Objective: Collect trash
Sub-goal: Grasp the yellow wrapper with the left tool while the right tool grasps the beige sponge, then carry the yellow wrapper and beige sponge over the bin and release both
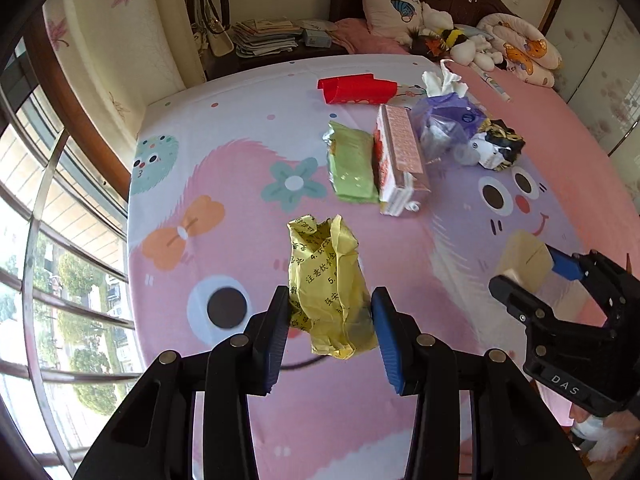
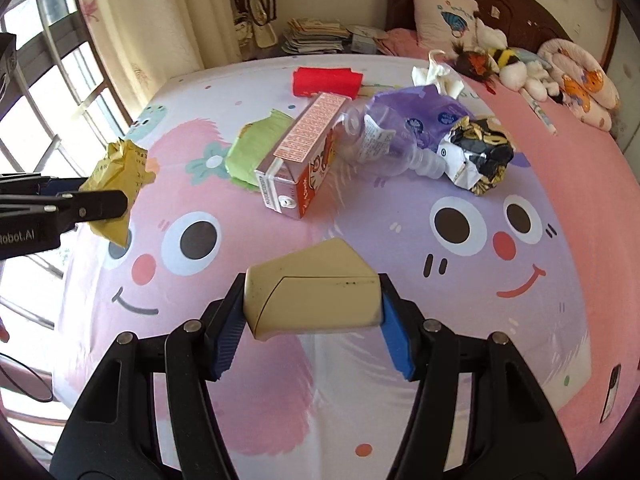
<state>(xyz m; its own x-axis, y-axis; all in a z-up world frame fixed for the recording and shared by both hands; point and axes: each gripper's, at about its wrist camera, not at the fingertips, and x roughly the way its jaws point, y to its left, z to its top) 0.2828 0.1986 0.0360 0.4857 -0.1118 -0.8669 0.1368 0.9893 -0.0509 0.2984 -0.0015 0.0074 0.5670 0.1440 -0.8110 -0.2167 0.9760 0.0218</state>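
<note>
My left gripper [image 1: 330, 320] is shut on a crumpled yellow paper wrapper [image 1: 326, 280], lifted above the bed. The same wrapper [image 2: 116, 176] shows at the left of the right wrist view. My right gripper [image 2: 312, 320] is shut on a cream box [image 2: 312, 300], held across its width; the box [image 1: 520, 260] also appears at the right of the left wrist view. More trash lies on the cartoon bedsheet [image 2: 440, 320]: a pink carton [image 2: 304, 160], a green packet [image 2: 256, 144], a clear bottle [image 2: 380, 144], a purple bag [image 2: 420, 108], a black-and-white wrapper [image 2: 476, 156], a red item [image 2: 324, 80] and tissues [image 2: 440, 72].
Plush toys [image 2: 508, 64] and a pillow [image 2: 440, 16] lie at the head of the bed. A stack of papers [image 2: 316, 36] sits on a side table beyond the bed. A window with bars [image 1: 60, 240] and a curtain [image 1: 112, 28] stand at the left.
</note>
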